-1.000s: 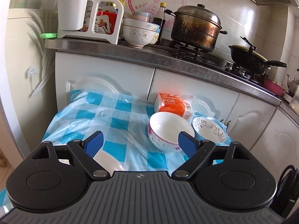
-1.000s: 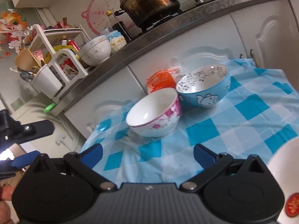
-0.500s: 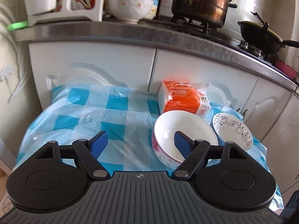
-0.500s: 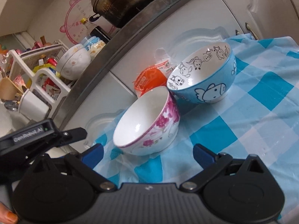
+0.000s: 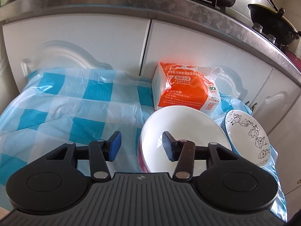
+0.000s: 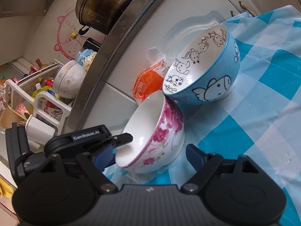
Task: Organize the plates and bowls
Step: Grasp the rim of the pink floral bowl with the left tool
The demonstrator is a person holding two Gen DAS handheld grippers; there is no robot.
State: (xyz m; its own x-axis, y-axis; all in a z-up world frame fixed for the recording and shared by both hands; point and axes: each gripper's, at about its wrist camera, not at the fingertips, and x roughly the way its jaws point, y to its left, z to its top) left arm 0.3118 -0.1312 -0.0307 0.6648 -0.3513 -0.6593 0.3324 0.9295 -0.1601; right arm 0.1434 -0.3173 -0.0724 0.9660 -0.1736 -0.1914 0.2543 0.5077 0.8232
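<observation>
A white bowl with pink flowers [image 5: 188, 130] [image 6: 161, 131] stands on the blue checked tablecloth [image 5: 75, 111]. A blue cartoon bowl [image 5: 248, 131] [image 6: 207, 69] stands right beside it. My left gripper [image 5: 142, 145] is open and straddles the pink bowl's near rim, one finger inside the bowl and one outside. It also shows in the right wrist view [image 6: 105, 139]. My right gripper [image 6: 150, 156] is open with the pink bowl's base between its fingers, apart from them.
An orange packet [image 5: 184, 90] lies against the white cabinet doors [image 5: 94, 43] behind the bowls. Above, the steel counter [image 5: 131, 3] carries a big pot [image 6: 105, 5], a dark wok [image 5: 270, 24] and a dish rack with bowls [image 6: 69, 79].
Both grippers have moved in close to the pink bowl. My left gripper has come down over its rim and narrowed a little. My right gripper has dropped low beside the bowl's base.
</observation>
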